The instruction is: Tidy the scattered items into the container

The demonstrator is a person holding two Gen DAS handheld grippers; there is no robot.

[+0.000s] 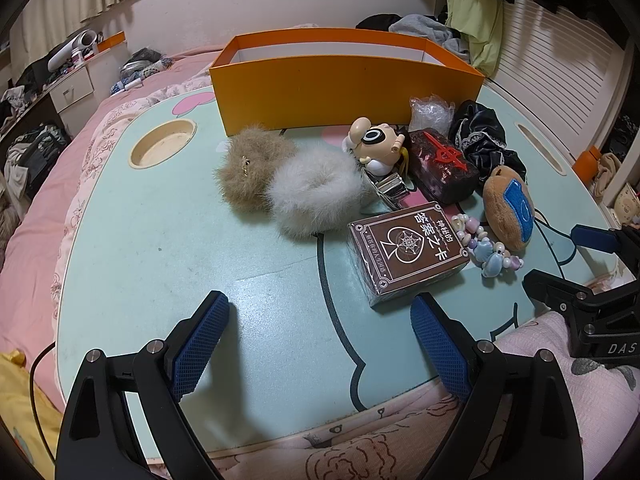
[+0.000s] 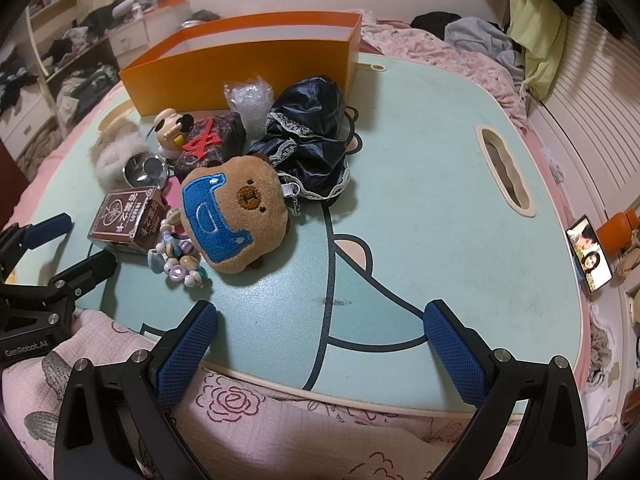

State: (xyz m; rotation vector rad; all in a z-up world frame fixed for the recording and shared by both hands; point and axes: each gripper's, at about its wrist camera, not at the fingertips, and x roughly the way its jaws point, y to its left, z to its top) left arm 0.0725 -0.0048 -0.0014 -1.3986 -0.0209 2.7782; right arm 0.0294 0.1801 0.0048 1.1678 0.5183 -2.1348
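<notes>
Two hand-held grippers over a pale green tabletop (image 1: 160, 248) laid on a bed with pink bedding. The left hand-held gripper (image 1: 320, 312) has its jaws spread wide, nothing between them, above bare tabletop near the front edge. The right hand-held gripper (image 2: 320, 320) is likewise wide apart and holds nothing.

One orange box (image 1: 344, 88), open-topped, stands at the far side of the tabletop; what can be seen of its inside shows no items.

Scattered items, all outside the box and clustered in front of it:
- two fluffy scrunchies, one tan (image 1: 250, 170) and one white (image 1: 316, 196), touching each other;
- one cartoon figurine (image 1: 374, 144);
- one shiny metal cup (image 2: 146, 170) on its side;
- one dark block with a red character (image 1: 442, 166);
- one crumpled clear plastic bag (image 1: 432, 114);
- one black satin cloth with lace trim (image 2: 308, 136);
- one brown plush bear with a blue patch (image 2: 236, 218);
- one brown card box (image 1: 410, 252);
- one beaded bracelet (image 1: 486, 250), lying between the card box and the plush bear.

One phone (image 2: 590, 258) leans beyond the tabletop's right edge.
</notes>
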